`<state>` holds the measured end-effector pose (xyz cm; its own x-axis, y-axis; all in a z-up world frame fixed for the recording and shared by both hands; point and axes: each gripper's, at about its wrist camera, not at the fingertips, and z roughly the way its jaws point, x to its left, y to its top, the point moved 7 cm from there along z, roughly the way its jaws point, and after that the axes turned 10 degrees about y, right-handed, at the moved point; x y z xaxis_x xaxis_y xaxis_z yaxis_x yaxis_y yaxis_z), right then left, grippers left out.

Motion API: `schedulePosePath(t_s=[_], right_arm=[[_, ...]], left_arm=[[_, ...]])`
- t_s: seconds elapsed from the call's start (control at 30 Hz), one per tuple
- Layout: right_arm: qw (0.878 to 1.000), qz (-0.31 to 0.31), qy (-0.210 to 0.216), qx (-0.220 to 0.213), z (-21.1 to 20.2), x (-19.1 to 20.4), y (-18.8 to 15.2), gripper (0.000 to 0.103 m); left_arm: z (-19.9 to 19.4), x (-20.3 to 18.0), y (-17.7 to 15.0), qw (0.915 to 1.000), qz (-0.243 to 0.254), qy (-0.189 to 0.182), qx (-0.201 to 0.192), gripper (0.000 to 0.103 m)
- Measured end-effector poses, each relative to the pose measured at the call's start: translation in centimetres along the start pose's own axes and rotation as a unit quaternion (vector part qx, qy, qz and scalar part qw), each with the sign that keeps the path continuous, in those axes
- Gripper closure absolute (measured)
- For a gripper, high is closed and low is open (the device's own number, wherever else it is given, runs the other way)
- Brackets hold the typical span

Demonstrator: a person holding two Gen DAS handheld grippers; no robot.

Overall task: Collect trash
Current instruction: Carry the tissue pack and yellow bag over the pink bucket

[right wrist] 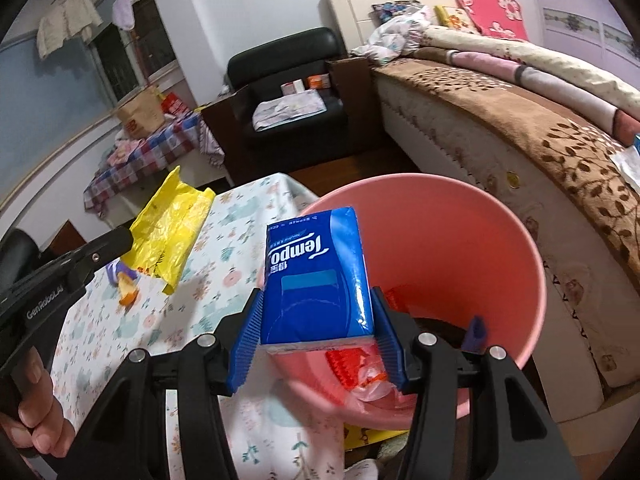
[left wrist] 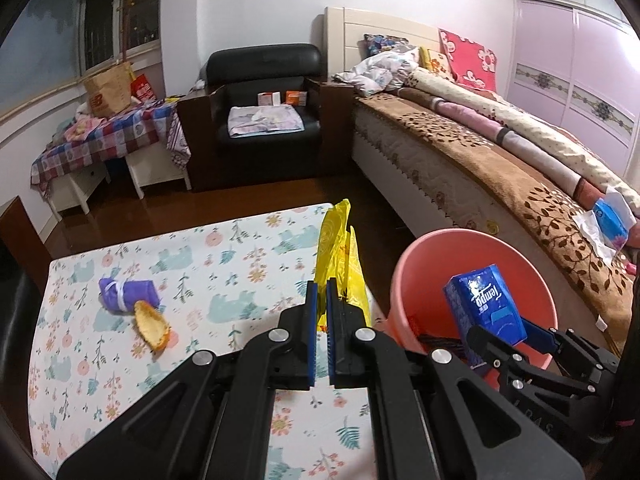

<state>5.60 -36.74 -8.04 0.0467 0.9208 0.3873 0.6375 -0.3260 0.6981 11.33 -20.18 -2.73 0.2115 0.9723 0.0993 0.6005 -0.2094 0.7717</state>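
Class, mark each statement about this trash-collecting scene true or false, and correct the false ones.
1. The right gripper holds a blue tissue pack. True.
2. The left gripper grips an orange peel. False: it is shut on a yellow plastic bag; the orange peel lies on the table.
3. The pink bin is empty. False: red and white wrappers lie inside.
4. A purple bundle lies beside the peel. True.
5. The tissue pack is above the bin. True.
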Motion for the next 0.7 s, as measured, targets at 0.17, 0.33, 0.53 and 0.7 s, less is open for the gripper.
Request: schedulePosePath(t_s=[0.17,0.33,0.53,0.7], right_arm=[[1.0,0.008,-0.008,-0.005,-0.4,-1.0,0.2,0.051],[1.0,0.015,-0.013,-0.008,-0.7,-2.0,0.4,0.051],[0.999,0.024,-0.024,-0.011,-1.0,-3.3,0.5,0.051],[0.999,0.03,-0.039,-0.009,-1.0,-4.6,0.7,0.051]], left_arm=[[-0.1,-1.4,0.3,0.9999,0.008,-0.007,-0.004,0.1],[0.0,-2.6,0.4,0.9998,0.016,-0.014,-0.005,0.1],[0.3,-3.8,0.5,0.9994,0.02,-0.027,-0.005,0.1],[0.9,-5.1,0.8,0.9983,0.019,-0.055,-0.001,0.1]])
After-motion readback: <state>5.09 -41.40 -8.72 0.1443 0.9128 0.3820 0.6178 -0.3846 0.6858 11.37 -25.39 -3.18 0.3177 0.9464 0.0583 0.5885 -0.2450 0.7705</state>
